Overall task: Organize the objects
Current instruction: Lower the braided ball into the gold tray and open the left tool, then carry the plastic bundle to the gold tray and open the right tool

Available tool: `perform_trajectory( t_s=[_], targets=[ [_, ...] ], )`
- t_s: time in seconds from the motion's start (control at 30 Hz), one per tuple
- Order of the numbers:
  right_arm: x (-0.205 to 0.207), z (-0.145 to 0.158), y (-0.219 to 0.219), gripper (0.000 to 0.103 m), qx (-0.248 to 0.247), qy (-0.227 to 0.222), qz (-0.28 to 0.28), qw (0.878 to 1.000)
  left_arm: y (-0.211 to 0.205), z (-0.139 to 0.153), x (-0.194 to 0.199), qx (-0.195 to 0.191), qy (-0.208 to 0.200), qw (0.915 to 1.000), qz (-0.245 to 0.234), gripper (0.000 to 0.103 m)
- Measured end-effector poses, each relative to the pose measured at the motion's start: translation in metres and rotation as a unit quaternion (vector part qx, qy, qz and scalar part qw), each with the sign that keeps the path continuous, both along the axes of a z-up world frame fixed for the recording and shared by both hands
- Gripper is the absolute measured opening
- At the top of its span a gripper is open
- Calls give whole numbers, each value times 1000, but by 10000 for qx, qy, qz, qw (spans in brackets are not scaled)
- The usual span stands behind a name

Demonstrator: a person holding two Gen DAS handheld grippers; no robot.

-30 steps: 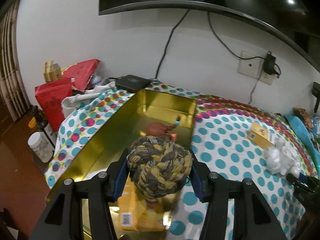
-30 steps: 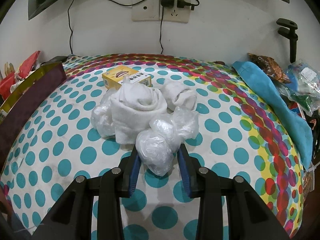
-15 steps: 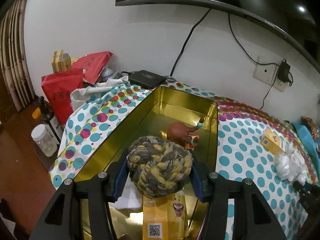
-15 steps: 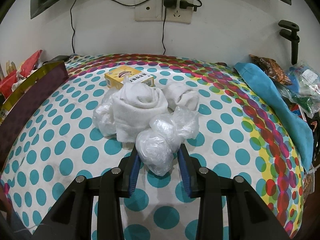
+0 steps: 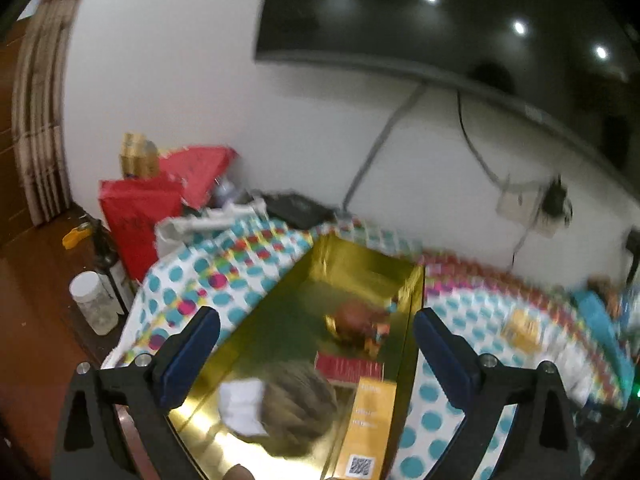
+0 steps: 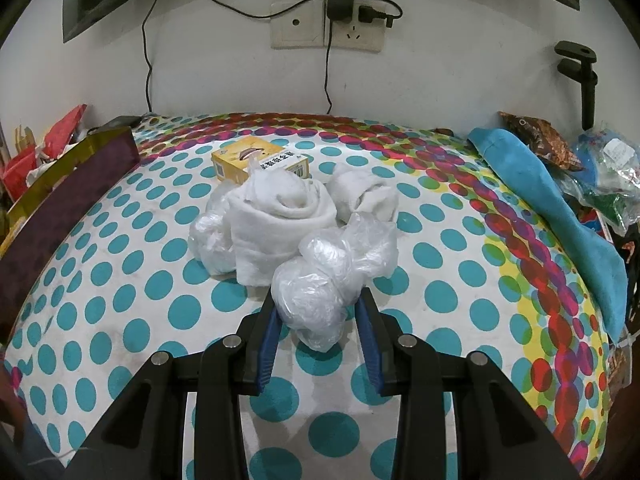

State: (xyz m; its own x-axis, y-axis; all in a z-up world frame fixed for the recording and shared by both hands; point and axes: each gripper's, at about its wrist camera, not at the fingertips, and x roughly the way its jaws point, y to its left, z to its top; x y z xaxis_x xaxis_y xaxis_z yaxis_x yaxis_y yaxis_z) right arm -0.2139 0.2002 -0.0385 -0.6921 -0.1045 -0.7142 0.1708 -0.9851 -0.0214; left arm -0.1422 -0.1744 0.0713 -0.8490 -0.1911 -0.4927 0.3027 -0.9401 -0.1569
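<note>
Dotted cloth carries towels and box, unsorted. Left gripper, jaws just opened wide, has dropped yarn ball into tin, low in frame; right gripper pinches bag.

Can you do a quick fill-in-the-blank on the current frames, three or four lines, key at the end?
1. The left gripper, whose jaws have just been opening, hangs above the ____ tin.
2. The braided ball lies ____ that tin.
3. The right gripper is shut on a ____ bundle.
4. The yellow box on the dotted cloth lies ____ the white towel rolls.

Missing words: gold; inside; plastic-wrapped; behind
</note>
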Motion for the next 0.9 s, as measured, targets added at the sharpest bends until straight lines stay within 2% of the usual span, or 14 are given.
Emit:
perform_trajectory(
  t_s=[0.1,0.2,0.37,0.43,0.53,0.7,0.8,0.9],
  targets=[
    [1,1,2,34,-67,11,17,10000,1,16,7,-106,107,9999,27,100],
    [1,2,3,34,-100,29,27,9999,11,18,7,-525,-104,9985,69,100],
    [2,3,3,34,-68,69,11,10000,12,7,4,-815,-500,9951,248,100],
    [5,5,5,34,-59,172,-62,9998,5,6,6,-710,-542,9956,298,100],
    [10,7,8,34,32,217,-148,9996,-18,10,11,-359,-530,9965,535,100],
    [21,31,7,34,-153,406,-169,9989,-52,21,23,-301,-414,9937,994,100],
    [20,53,-13,34,-323,430,68,9985,-67,23,26,-259,-444,9922,1139,100],
    [17,69,-54,34,-464,418,508,9968,-73,21,25,-310,-550,9911,1171,100]
  ],
)
